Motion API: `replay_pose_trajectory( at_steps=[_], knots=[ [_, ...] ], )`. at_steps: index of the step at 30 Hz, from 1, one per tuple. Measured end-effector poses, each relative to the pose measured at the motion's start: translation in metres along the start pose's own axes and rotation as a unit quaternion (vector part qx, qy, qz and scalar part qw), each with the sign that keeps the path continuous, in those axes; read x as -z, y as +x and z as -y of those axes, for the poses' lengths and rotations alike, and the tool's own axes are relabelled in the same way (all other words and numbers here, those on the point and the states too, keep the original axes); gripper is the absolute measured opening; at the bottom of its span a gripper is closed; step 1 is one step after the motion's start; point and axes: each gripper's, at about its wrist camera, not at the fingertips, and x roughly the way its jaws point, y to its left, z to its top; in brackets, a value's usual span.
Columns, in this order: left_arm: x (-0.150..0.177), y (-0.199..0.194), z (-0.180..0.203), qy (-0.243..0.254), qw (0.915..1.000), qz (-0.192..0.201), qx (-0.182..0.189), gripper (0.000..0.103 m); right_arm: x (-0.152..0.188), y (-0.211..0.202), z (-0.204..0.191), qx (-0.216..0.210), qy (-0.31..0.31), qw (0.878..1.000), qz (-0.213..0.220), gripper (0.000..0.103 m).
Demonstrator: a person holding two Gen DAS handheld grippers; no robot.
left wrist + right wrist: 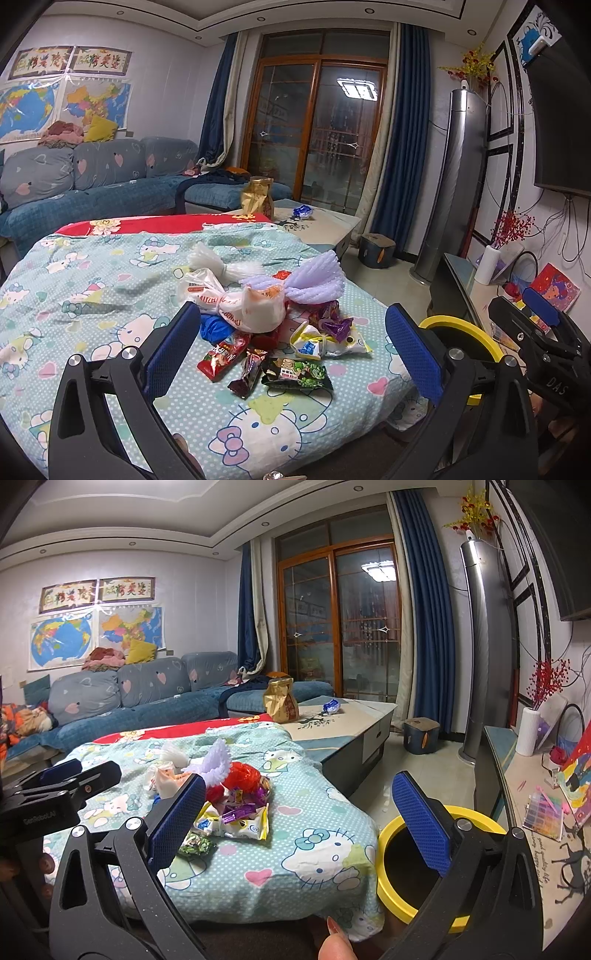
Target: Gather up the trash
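Observation:
A pile of trash (273,332) lies on the Hello Kitty blanket (92,295): a white plastic bag (258,310), purple foam netting (314,280), a red wrapper (221,354), a green-black snack packet (295,373) and a white-yellow packet (332,343). My left gripper (291,309) is open, its blue pads either side of the pile and just short of it. A yellow-rimmed bin (391,886) stands on the floor off the blanket's right corner. My right gripper (299,777) is open and empty, hovering between the pile (236,805) and the bin.
Beyond the blanket is a coffee table (354,716) with a gold bag (280,701) and a blue wrapper (330,706). A blue sofa (92,184) lines the left wall. A TV stand (524,794) with clutter runs along the right, and a tower air conditioner (487,646) stands behind.

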Motion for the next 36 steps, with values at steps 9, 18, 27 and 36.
replay_pose_trajectory(
  at_steps=[9,18,27,36],
  knots=[
    [0.000,0.000,0.000,0.000,1.0000,0.000,0.000,0.097,0.000,0.000,0.000,0.000,0.000,1.000,0.000,0.094],
    [0.000,-0.001,0.000,0.001,1.0000,0.001,0.000,0.097,0.001,0.001,0.000,0.000,0.000,1.000,-0.001,0.094],
    [0.001,0.003,-0.002,-0.002,0.9999,-0.002,0.010,0.097,0.000,-0.002,0.004,-0.001,0.004,1.000,-0.007,0.094],
    [0.003,0.012,-0.016,-0.016,0.9996,-0.003,0.022,0.097,0.008,0.007,0.002,-0.013,0.003,1.000,-0.020,0.094]
  ],
)
